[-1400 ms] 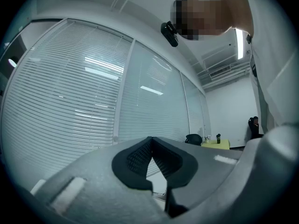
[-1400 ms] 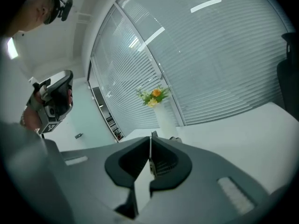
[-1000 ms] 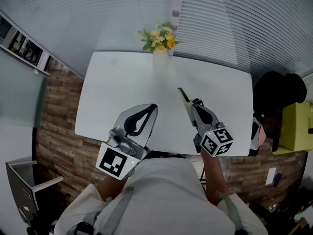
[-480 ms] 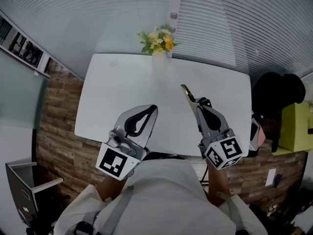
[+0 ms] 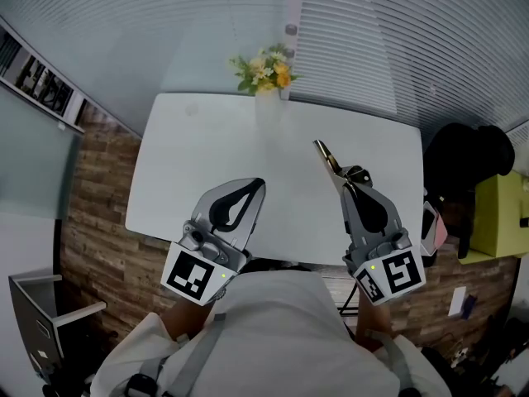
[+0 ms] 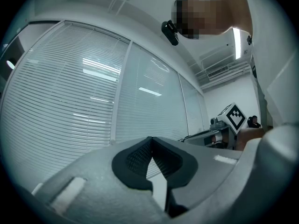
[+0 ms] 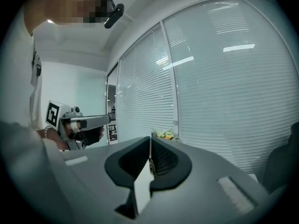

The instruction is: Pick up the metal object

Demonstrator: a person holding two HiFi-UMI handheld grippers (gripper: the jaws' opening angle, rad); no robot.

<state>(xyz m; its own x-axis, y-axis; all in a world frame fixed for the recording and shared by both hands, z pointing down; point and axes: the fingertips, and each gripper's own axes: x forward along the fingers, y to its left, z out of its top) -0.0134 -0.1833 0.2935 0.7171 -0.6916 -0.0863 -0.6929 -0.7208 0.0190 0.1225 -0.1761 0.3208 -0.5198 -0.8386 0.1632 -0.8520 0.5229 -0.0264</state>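
A thin metal object (image 5: 327, 156) with a gold tint sticks out past the tips of my right gripper (image 5: 350, 177), which is shut on it and held above the right half of the white table (image 5: 198, 151). In the right gripper view the metal strip (image 7: 151, 163) shows as a narrow edge pinched between the black pads of the right gripper (image 7: 150, 146). My left gripper (image 5: 257, 185) hovers over the table's front left, shut, with nothing between its pads. In the left gripper view the left gripper (image 6: 150, 143) points at window blinds.
A vase of yellow and white flowers (image 5: 266, 71) stands at the table's far edge. A black bag or chair (image 5: 467, 160) and a yellow-green object (image 5: 504, 213) sit to the right of the table. Window blinds run behind it.
My right gripper has drifted to the right and back toward the person, carrying the metal object with it. The left gripper has stayed where it was.
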